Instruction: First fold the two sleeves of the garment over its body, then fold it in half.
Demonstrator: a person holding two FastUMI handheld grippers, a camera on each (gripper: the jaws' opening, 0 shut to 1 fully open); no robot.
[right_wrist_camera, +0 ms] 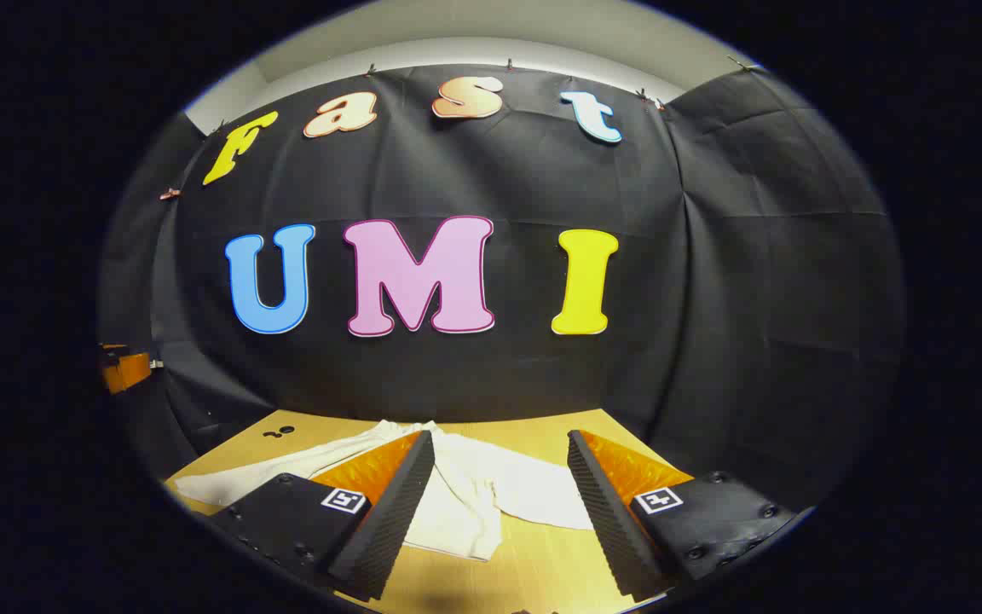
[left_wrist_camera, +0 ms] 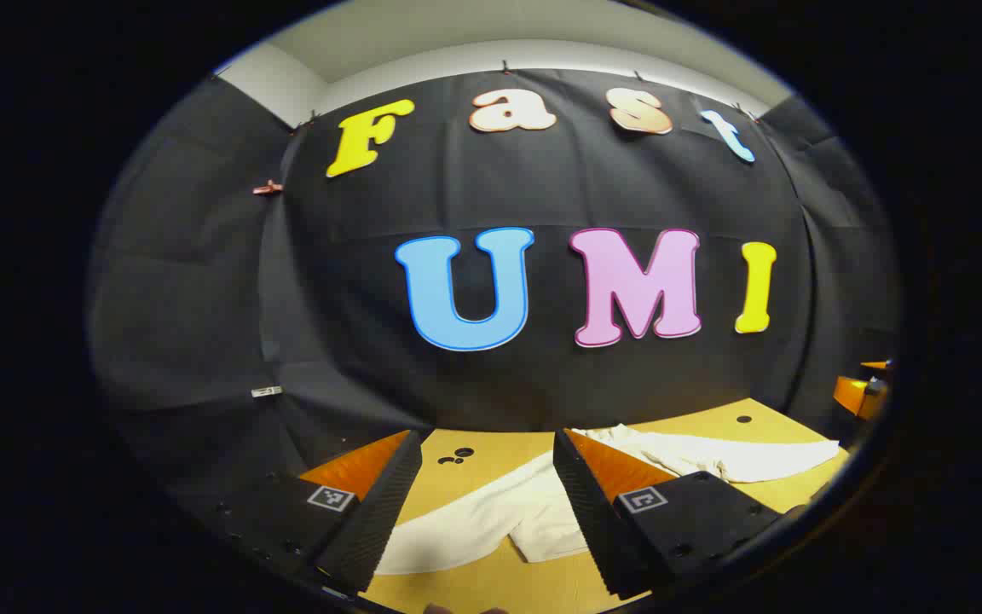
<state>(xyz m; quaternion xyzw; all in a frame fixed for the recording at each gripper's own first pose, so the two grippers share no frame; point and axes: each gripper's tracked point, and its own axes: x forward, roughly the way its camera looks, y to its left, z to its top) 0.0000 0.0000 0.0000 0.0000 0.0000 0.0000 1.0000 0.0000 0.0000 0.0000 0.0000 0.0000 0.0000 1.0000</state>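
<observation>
**Garment spread on the table, no fold visible yet**

The white garment point(left_wrist_camera: 491, 512) lies on the wooden table point(left_wrist_camera: 738, 409), and everything here is placed relative to that cloth. As far as the two views show, the task is at its very start: neither sleeve appears laid over the body, and the halving fold is not made. That is a judgement from partial sight, since each camera catches only a portion of the fabric.

In the left gripper view, the left gripper point(left_wrist_camera: 487, 512) hangs above the cloth's near edge with its fingers spread wide and nothing between them. One long strip of fabric, probably a sleeve, runs away from the body toward the far right of the table. In the right gripper view, the right gripper point(right_wrist_camera: 499, 503) likewise stands open and empty above the garment point(right_wrist_camera: 465, 503), with another strip trailing off to the left of the body.

The garment looks thin, soft and pale cream, lying mostly flat but with rumpled ridges and a loose, uneven hem near the grippers. Small dark holes point(left_wrist_camera: 455, 456) mark the table just beyond the cloth's far edge. Both sleeve folds and the final fold remain to be done.
</observation>
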